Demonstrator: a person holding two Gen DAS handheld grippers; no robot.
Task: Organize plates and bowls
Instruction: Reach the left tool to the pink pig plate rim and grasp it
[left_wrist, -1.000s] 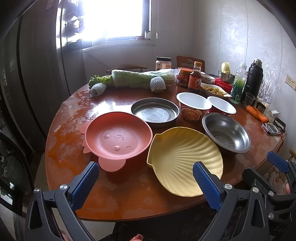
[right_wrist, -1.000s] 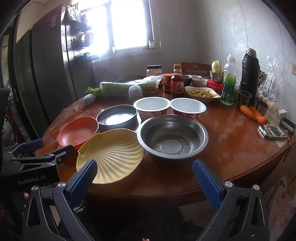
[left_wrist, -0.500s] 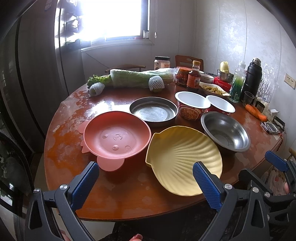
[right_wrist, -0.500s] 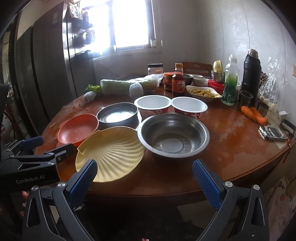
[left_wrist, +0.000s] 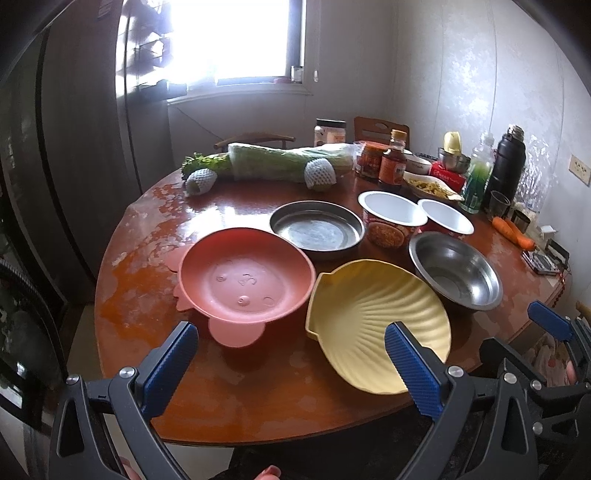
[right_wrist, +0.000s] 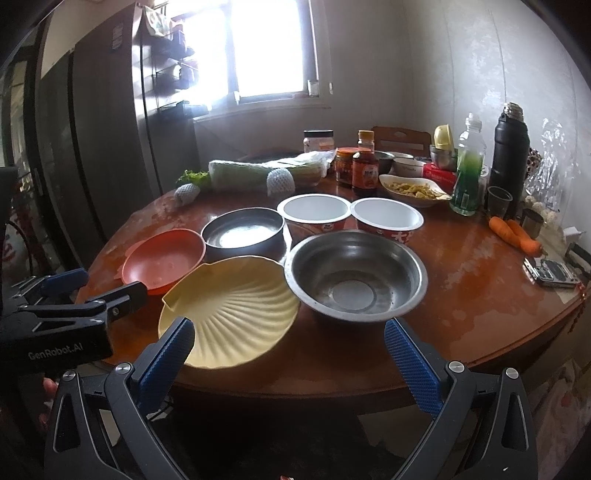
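Left wrist view: the left gripper (left_wrist: 288, 354) is spread wide and empty, short of the table (left_wrist: 258, 406) edge; the pink bowl (left_wrist: 245, 278) lies straight ahead, just left of centre; the yellow shell plate (left_wrist: 373, 321) sits touching it on the right, its near rim behind the right finger.
Right wrist view: the right gripper (right_wrist: 288, 354) is likewise wide apart, holding nothing; the steel bowl (right_wrist: 356, 275) lies dead ahead; the shell plate's long axis runs from near left to far right.
Nearer hand: judged, left for the pink bowl, right for the steel bowl; the flat steel pan (right_wrist: 243, 234) and two paper bowls (right_wrist: 314, 212) wait behind.
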